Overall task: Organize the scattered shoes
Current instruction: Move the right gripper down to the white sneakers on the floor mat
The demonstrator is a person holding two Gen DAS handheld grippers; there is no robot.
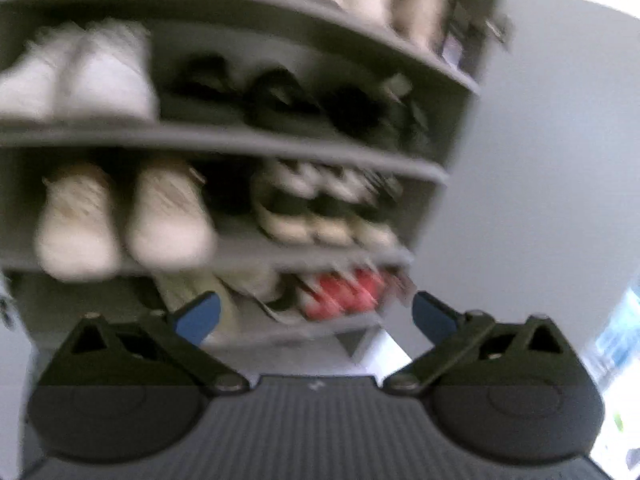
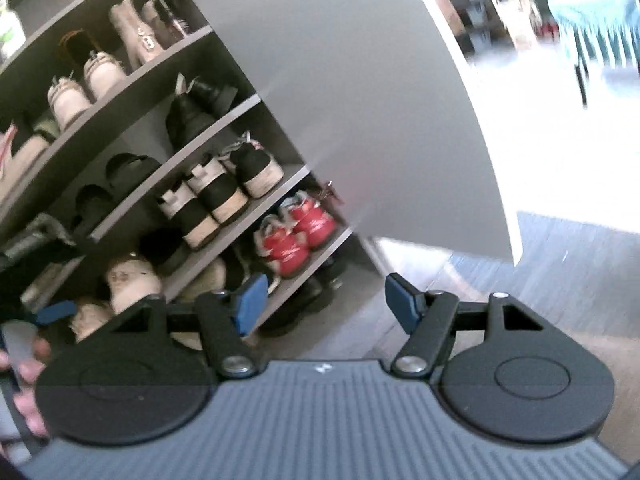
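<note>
Your left gripper point(image 1: 316, 316) is spread wide and empty before the shoe rack point(image 1: 248, 140), low centre; your right gripper point(image 2: 322, 304) is parted, grasping nothing, red sneakers point(image 2: 298, 234) above it.

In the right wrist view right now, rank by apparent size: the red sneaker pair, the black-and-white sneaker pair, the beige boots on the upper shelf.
1. black-and-white sneaker pair
2. red sneaker pair, only slightly smaller; it sits nearer the camera, so true size is unsure
3. beige boots, farthest away and smallest
</note>
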